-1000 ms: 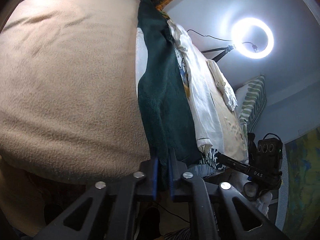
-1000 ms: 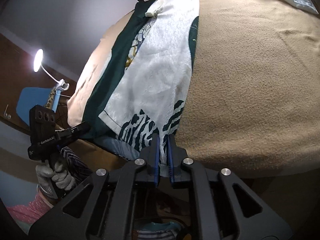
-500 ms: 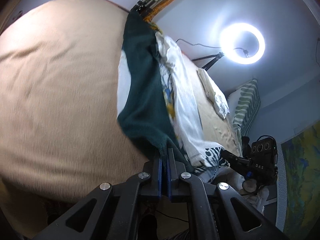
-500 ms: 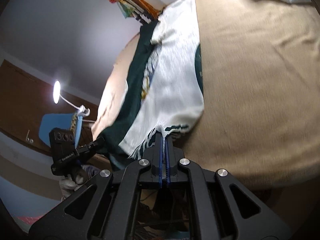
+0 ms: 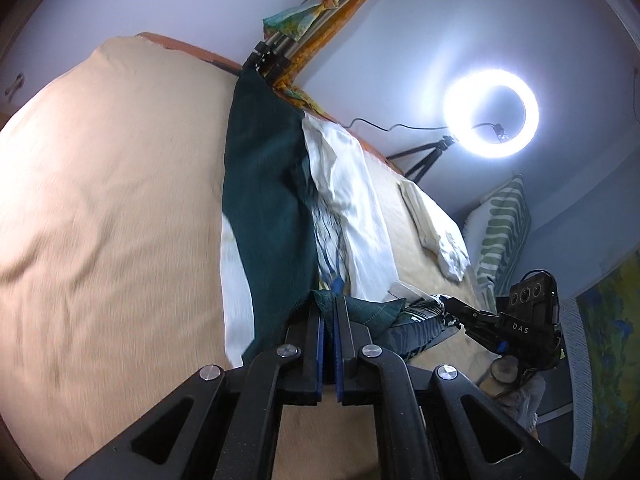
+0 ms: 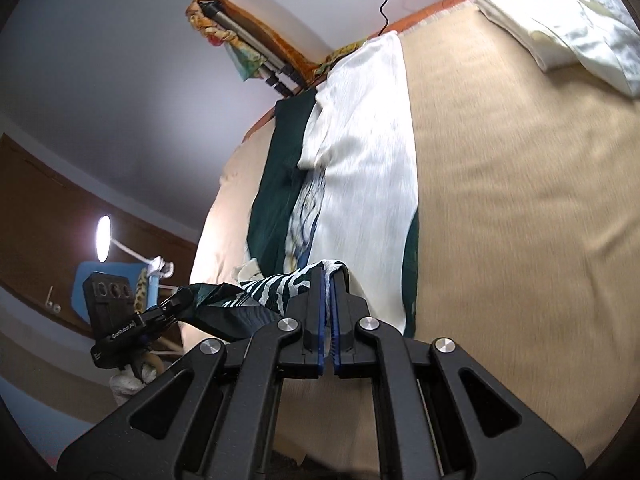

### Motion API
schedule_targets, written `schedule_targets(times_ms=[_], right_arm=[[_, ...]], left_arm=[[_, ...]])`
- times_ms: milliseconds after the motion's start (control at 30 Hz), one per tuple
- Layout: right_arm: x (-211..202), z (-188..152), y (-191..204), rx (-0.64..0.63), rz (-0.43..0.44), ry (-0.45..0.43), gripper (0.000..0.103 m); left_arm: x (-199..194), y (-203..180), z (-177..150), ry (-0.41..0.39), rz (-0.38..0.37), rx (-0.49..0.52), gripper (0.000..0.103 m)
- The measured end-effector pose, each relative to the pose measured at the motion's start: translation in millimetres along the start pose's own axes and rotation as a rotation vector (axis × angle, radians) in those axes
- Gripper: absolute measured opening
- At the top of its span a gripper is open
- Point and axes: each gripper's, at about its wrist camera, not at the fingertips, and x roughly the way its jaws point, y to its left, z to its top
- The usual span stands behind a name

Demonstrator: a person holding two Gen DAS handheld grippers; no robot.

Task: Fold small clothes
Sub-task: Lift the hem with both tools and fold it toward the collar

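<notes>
Both tongs pinch the near hem of one green-and-white garment over the tan blanket.

On my left, the left gripper point(image 5: 329, 312) is clamped on the dark green corner of the garment point(image 5: 268, 208); the cloth stretches away across the blanket point(image 5: 100, 200) toward the far edge; on my right, the right gripper point(image 6: 329, 280) bites the white, striped corner, though motion blur softens it; folded white clothes point(image 6: 560, 28) lie well apart.
</notes>
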Motion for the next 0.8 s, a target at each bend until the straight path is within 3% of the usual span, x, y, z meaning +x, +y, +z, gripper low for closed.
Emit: schedule_targets(times_ms=[433,667,767,800], right_arm=[[56.4,54.4,-30.4,0.064,-0.033,0.004,0.004],[79.3,70.7,-41.5,0.077,-0.080,0.009,0.004],[82.2,72.6,-42.2,0.059,-0.132,-0.004,0.005],[80.8,73.1,-41.4,0.049,-0.143,-0.009,0.011]], left_arm=[[68.3,30.8,57.1,0.016,0.064,-0.032,0.000],[91.1,45.0,69.5,0.011,0.094,-0.051,0.001],[96.0,49.1,71.0,0.010,0.105,-0.053,0.008],[95.6,50.0,71.5,0.008,0.103,-0.058,0.018]])
